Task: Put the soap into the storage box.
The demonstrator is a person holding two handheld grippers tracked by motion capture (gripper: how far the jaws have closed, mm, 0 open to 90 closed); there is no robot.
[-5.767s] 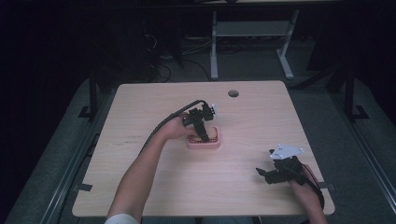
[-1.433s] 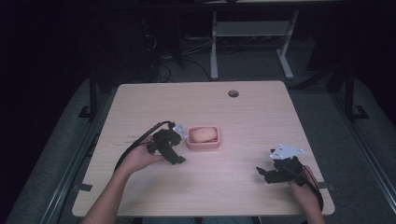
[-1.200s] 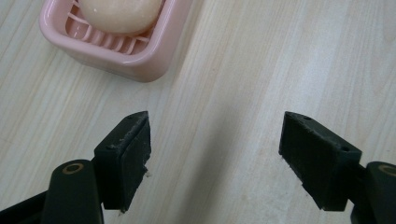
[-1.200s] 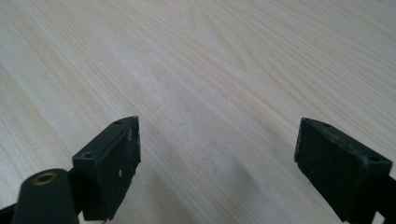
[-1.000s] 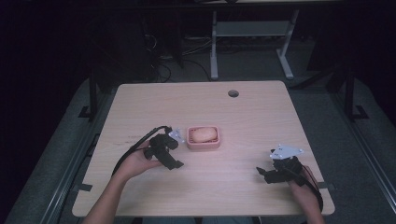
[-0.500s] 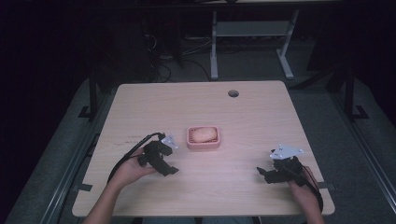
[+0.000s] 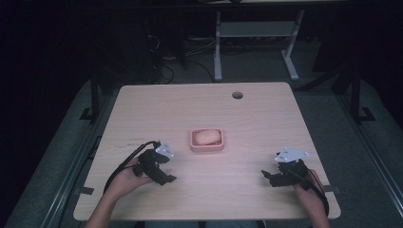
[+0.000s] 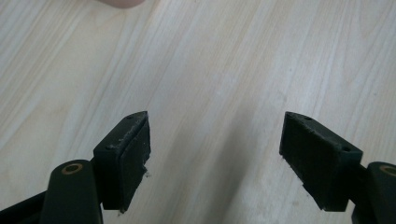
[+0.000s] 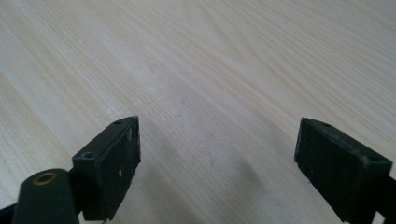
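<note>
High view: a pink dish (image 7: 206,140) was recorded at the middle of the frame, resting on the light wooden bench (image 7: 266,118). A pale, rounded object (image 7: 207,137) was seen lying inside the dish; what it was could not be determined.

The left hand-held gripper (image 7: 164,176) was noted at the lower left of the frame, below and to the left of the dish and apart from it, with bare bench between. It was held in a hand (image 7: 124,175) entering from the bottom edge, and a black cable (image 7: 124,161) was seen looping from it towards the left. The right hand-held gripper (image 7: 267,176) was noted at the lower right of the frame, well apart from the dish.

Left gripper view: the jaws of the left hand-held gripper (image 8: 215,163) were recorded spread wide, with nothing between them but wood grain. A sliver of pink (image 8: 122,3) was observed at the top edge of the frame, left of centre.

Right gripper view: the jaws of the right hand-held gripper (image 9: 217,170) were likewise recorded wide apart and empty, with bare bench surface between and beyond them.

A round hole (image 7: 237,95) was noted in the bench in the upper part of the high view, right of centre.
</note>
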